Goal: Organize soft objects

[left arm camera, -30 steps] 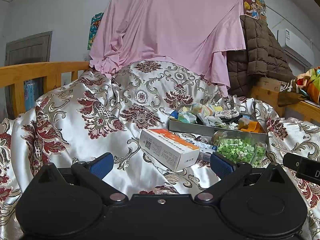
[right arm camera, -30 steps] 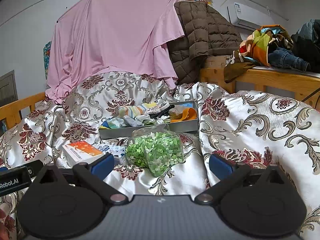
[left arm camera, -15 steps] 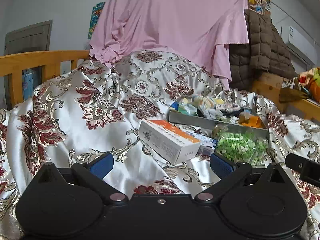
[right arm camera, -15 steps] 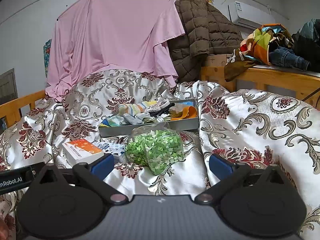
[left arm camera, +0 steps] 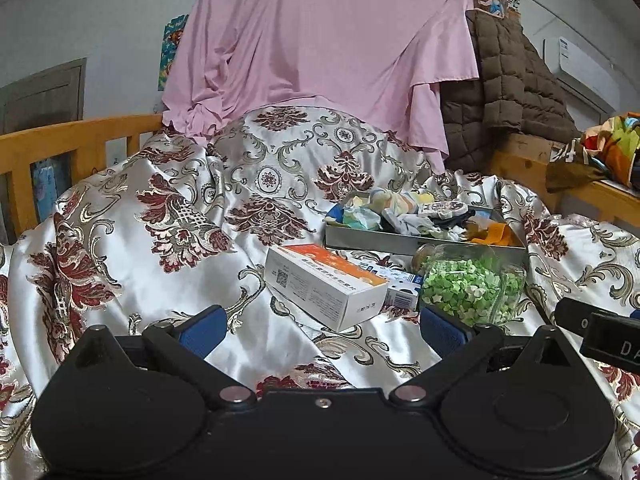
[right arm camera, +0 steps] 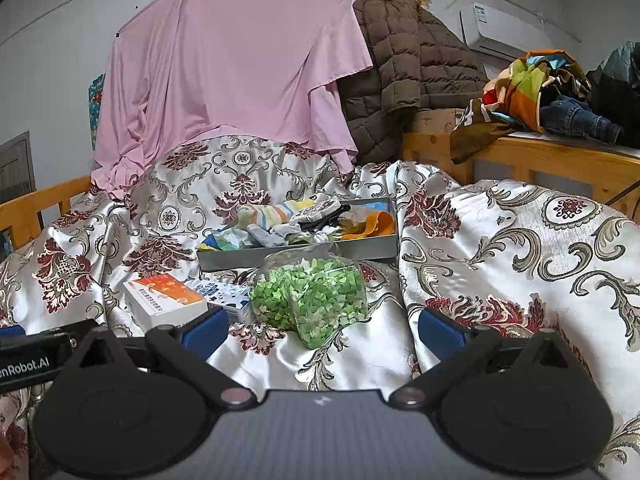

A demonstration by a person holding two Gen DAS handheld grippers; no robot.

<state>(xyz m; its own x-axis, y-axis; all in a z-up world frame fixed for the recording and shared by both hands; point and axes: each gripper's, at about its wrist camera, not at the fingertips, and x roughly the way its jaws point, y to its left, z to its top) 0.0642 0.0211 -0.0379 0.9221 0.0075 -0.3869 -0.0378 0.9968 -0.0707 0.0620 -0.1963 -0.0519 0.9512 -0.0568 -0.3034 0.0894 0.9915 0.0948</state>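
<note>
A grey tray (left arm camera: 368, 242) (right arm camera: 256, 258) lies on the patterned satin bedspread, filled with a heap of small cloth items (left arm camera: 404, 214) (right arm camera: 288, 220). In front of it stand a clear jar of green paper stars (left arm camera: 468, 292) (right arm camera: 308, 298), a white and orange box (left arm camera: 320, 284) (right arm camera: 164, 298) and a small blue and white box (right arm camera: 224, 296). My left gripper (left arm camera: 320, 326) is open, short of the white and orange box, with nothing between its fingers. My right gripper (right arm camera: 320, 326) is open just short of the jar, holding nothing.
A pink sheet (left arm camera: 320, 52) hangs behind the bed, with a brown quilted coat (right arm camera: 404, 68) beside it. Wooden bed rails (left arm camera: 60, 148) (right arm camera: 540, 160) run along both sides; clothes (right arm camera: 552, 92) are piled on the right one. The bedspread (right arm camera: 520, 248) bulges high at the right.
Both grippers have crept a little forward toward the boxes and jar; the left view has tilted slightly. Both stay open and hold nothing.
</note>
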